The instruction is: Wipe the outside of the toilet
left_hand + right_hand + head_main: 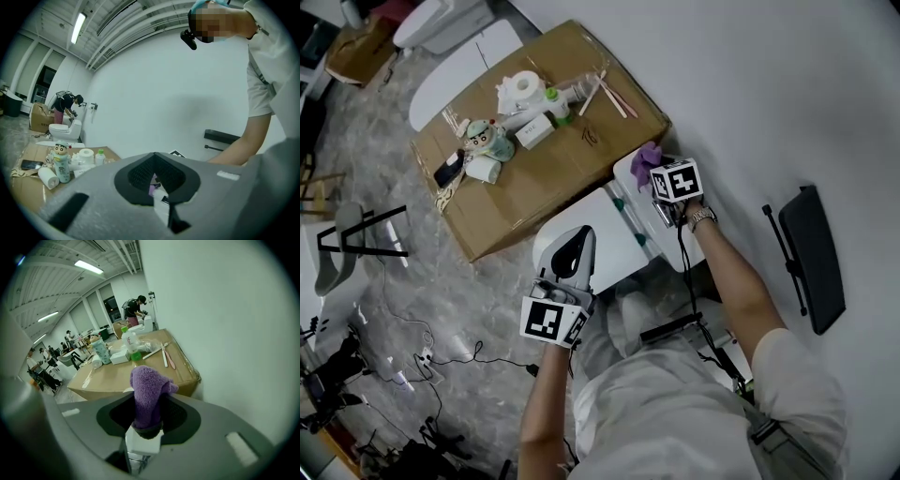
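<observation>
The white toilet (609,239) stands against the wall directly below the person, its tank under the right gripper (659,172). A cardboard box (553,122) laden with toiletries sits just beside it, so a wide sweep could knock things off. The left gripper (572,255) hovers over the toilet's front, jaws closed on nothing. The right gripper's jaws pinch a bunched purple cloth (149,387); pressed hard, it may slip out.

Purple cloth (147,394) looks fluffy and napped; cardboard box (572,161) matt brown; toilet (607,234) smooth, glossy white.
</observation>
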Motion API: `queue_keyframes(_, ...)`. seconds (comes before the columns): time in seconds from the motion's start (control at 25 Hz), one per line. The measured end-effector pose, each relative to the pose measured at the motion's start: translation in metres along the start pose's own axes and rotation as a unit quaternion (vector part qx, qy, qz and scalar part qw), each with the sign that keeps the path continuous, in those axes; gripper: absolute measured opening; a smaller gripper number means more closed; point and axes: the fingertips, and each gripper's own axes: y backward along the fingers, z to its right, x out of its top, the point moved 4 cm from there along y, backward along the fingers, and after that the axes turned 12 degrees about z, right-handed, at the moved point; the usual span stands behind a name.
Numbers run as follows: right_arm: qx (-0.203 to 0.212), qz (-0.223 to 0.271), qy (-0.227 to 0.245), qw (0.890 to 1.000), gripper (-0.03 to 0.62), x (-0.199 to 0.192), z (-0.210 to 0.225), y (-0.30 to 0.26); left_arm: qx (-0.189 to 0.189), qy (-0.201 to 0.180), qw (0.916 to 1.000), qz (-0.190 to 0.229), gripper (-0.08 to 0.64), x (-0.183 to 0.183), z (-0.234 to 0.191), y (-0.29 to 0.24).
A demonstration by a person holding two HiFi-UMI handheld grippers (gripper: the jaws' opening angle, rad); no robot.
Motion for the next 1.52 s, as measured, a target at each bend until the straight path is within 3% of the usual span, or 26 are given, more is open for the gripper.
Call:
queue_keyframes(0.2, -0.018, -0.020, -0.006, 1.000, 0.144, -0.025, 0.013, 0.005, -0.005, 0.007, 1.0000, 0.002, 0.006, -0.006, 0.005, 0.007)
queue_keyframes(0.88, -0.075, 0.007, -0.130, 0.989, 0.146, -0.096, 0.041, 0.072, -0.068, 0.038, 0.9964, -0.033, 0.006, -0.041, 0.046, 0.026)
queue_keyframes(1.52, -0.130, 0.016, -0.141, 0.981, 0.146, -0.165, 0.035, 0.137, -0.126, 0.049, 0.9895, -0.052, 0.006, -0.048, 0.064, 0.041)
